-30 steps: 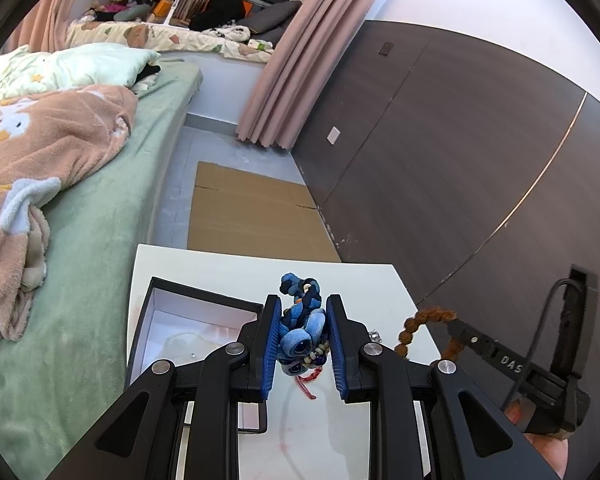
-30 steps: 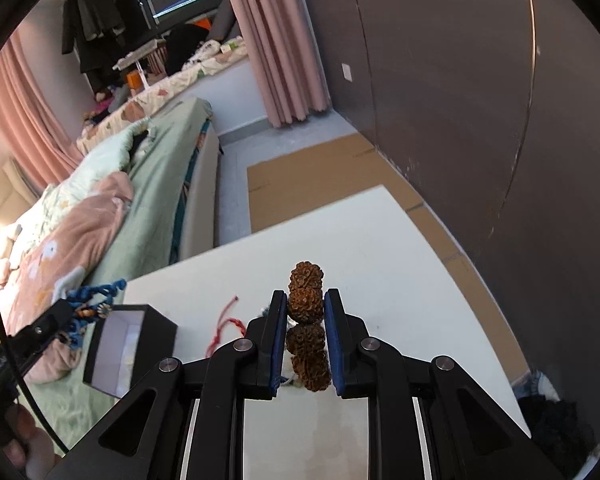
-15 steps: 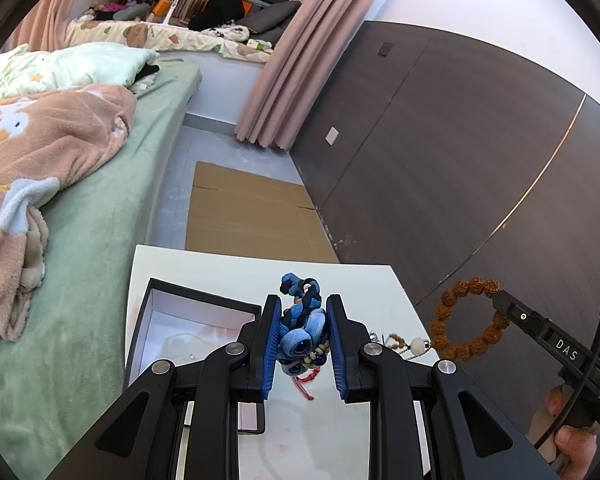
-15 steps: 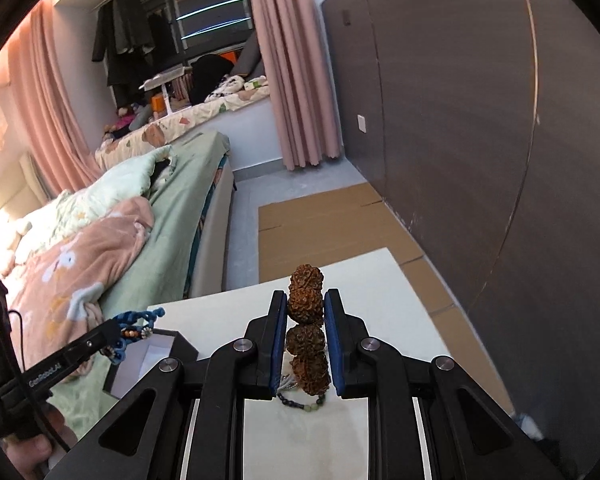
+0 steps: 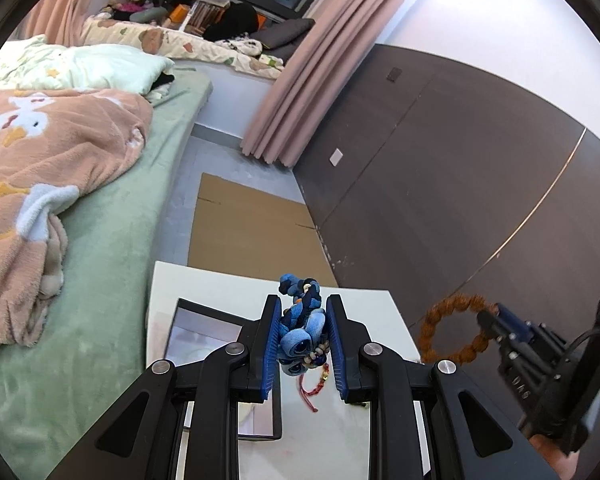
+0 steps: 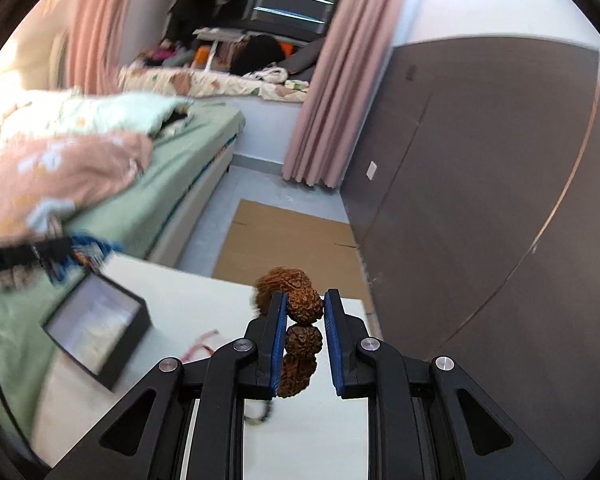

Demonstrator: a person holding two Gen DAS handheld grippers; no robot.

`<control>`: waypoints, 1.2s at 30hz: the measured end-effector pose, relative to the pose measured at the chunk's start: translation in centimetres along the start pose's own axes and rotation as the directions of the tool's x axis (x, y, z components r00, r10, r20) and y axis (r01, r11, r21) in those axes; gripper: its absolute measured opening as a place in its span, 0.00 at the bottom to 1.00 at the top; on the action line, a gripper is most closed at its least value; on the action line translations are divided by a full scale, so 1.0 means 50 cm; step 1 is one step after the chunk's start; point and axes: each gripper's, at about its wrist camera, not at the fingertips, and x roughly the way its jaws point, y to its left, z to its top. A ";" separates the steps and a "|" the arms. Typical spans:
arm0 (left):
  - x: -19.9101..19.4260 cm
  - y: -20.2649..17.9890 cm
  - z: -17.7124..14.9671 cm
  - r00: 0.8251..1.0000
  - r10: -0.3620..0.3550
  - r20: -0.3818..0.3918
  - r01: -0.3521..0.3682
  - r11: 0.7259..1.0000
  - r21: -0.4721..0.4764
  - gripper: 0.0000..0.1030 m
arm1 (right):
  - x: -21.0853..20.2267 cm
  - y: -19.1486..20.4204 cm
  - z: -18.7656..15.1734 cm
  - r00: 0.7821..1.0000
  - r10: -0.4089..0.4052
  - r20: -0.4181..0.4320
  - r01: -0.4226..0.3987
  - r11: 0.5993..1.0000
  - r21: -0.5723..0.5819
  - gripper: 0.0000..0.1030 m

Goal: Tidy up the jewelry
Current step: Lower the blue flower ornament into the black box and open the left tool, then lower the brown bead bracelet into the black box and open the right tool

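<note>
Left gripper clamping blue bracelet above black box rim, right gripper pinching brown beads beside table edge.

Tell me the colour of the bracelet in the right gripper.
Brown bead bracelet; clearest in the right wrist view.

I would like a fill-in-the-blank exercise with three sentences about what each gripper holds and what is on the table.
1. The left gripper is shut on a bracelet of ____ colour.
2. The right gripper is shut on a bracelet of large ____ beads.
3. The open box on the white table has ____ outer walls.

Missing words: blue; brown; black
</note>
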 end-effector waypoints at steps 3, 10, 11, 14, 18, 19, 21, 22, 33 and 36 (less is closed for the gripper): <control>-0.015 0.010 0.007 1.000 0.000 0.015 0.001 1.000 -0.010 0.23 | -0.010 -0.003 0.002 1.000 -0.025 -0.007 0.025 0.999 -0.035 0.19; -0.050 0.034 0.010 0.999 0.012 0.029 -0.011 1.000 -0.025 0.23 | -0.057 -0.009 0.046 0.998 -0.041 0.049 0.043 0.999 -0.024 0.19; -0.055 0.038 0.009 1.000 0.009 0.030 -0.008 0.999 -0.031 0.23 | -0.067 -0.007 0.055 0.997 -0.036 0.064 0.037 0.999 -0.018 0.19; -0.069 0.039 0.006 0.999 -0.003 0.034 0.005 0.999 -0.035 0.23 | -0.091 0.005 0.081 0.995 -0.009 0.102 0.009 1.000 0.001 0.19; -0.073 0.036 0.004 1.000 -0.013 0.026 0.014 1.000 -0.026 0.25 | -0.125 0.028 0.113 0.988 0.031 0.152 -0.035 0.999 0.018 0.19; -0.069 0.037 0.003 1.000 -0.009 0.012 0.009 1.000 -0.028 0.27 | -0.130 0.035 0.119 0.986 0.040 0.161 -0.044 0.999 0.020 0.19; -0.063 0.040 0.002 1.000 0.005 -0.012 -0.006 0.999 -0.041 0.42 | -0.138 0.045 0.131 0.983 0.055 0.174 -0.059 0.998 0.020 0.19; -0.061 0.046 0.001 1.000 0.001 -0.017 -0.002 0.999 -0.053 0.67 | -0.141 0.050 0.137 0.982 0.062 0.180 -0.067 0.998 0.022 0.19; -0.086 0.094 0.014 1.000 0.012 0.027 -0.008 0.991 -0.131 1.00 | -0.138 0.070 0.159 0.962 0.154 0.223 -0.176 0.981 0.078 0.19; -0.097 0.111 0.019 0.998 0.046 0.044 -0.040 0.990 -0.137 1.00 | -0.124 0.083 0.154 0.952 0.207 0.227 -0.231 0.969 0.086 0.19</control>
